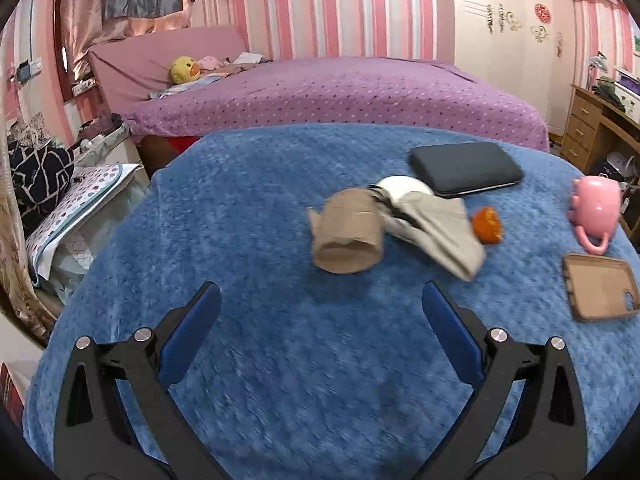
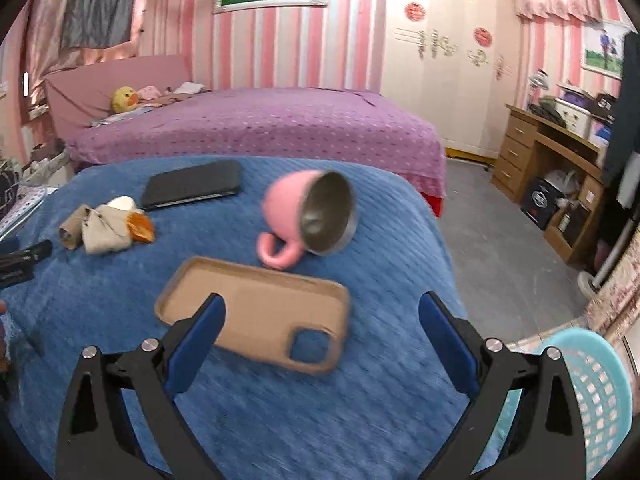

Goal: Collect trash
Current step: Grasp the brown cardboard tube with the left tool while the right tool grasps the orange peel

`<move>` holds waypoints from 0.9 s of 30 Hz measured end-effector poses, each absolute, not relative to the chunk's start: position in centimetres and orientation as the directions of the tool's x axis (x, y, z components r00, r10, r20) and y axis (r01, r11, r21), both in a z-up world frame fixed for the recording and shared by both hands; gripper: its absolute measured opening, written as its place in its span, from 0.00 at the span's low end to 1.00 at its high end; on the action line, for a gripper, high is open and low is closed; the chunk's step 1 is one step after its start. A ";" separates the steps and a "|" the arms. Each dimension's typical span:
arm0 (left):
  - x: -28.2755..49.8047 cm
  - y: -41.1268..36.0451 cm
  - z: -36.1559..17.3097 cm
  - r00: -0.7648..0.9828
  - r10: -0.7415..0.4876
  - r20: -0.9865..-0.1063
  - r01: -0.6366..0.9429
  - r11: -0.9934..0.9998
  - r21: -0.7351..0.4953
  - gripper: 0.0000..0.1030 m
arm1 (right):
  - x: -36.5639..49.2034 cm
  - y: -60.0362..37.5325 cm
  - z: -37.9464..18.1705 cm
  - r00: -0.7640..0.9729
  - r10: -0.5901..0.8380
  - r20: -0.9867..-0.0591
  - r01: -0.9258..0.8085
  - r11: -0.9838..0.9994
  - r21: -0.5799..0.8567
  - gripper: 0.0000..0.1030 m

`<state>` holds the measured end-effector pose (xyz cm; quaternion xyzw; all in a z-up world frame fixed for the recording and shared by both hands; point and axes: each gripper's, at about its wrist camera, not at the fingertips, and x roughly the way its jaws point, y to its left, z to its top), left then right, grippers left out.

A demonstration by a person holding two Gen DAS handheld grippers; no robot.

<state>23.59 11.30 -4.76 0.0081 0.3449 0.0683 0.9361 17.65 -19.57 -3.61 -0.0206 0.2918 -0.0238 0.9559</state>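
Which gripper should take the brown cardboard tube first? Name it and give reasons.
Left. The left gripper is open, with the brown cardboard tube lying just ahead between its fingers. The right gripper, also open, hangs over the tan phone case, and there the tube sits far left.

Pink-striped walls [image 2: 280, 48] are seen behind a purple-covered bed [image 2: 260, 128], with a cream wardrobe [image 2: 444, 80] and wooden desk [image 2: 540, 156] alongside.

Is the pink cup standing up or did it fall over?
It is tipped over. The pink cup lies on its side on the blue blanket, its handle touching the blanket and its open mouth facing sideways. Nothing shows inside.
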 end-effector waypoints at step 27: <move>30.1 13.0 -6.3 0.662 -0.050 -0.748 -0.019 0.996 -0.084 0.36 | 27.7 -8.1 -5.3 0.756 0.101 -0.647 -0.196 0.978 -0.076 0.92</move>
